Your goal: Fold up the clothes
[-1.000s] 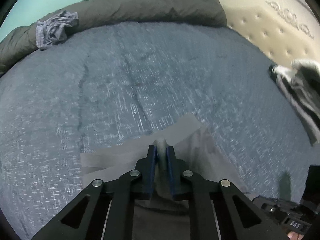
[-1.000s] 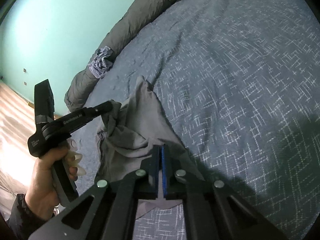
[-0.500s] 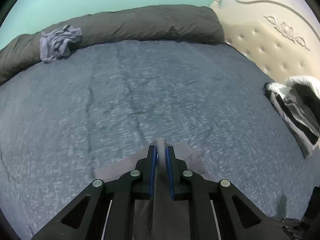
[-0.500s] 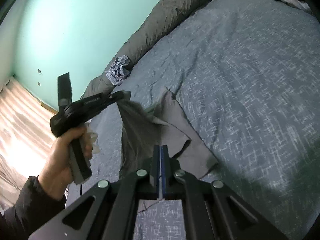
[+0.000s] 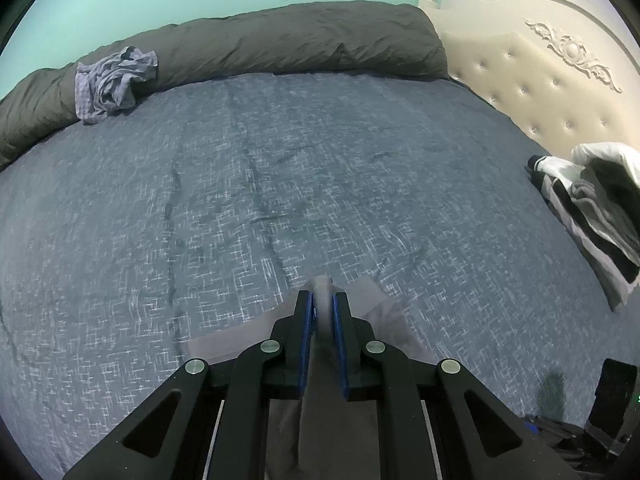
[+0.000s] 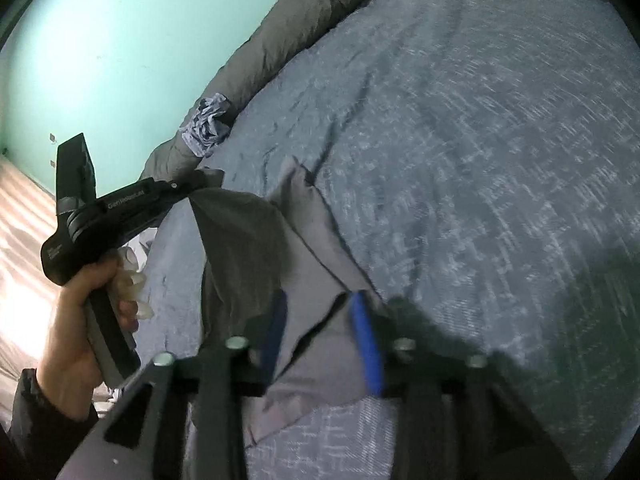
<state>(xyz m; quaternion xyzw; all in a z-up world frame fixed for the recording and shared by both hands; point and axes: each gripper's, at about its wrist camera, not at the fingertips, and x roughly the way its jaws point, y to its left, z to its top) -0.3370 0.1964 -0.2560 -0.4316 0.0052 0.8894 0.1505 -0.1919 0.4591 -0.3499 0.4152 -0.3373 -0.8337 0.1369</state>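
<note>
Risk is lying with the grey garment (image 6: pixel 256 248): left tongs (image 5: pixel 322 300) are pinching one bunched edge while right tongs (image 6: pixel 320 320), just opening, are gripping nothing, so it is likely sagging crooked onto the bed (image 5: pixel 280 168).

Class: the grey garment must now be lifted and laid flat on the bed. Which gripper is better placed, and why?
Left. The left gripper is clamped on the grey garment and holds it up; the right gripper has just been opening, with cloth between its jaws but ungripped.
</note>
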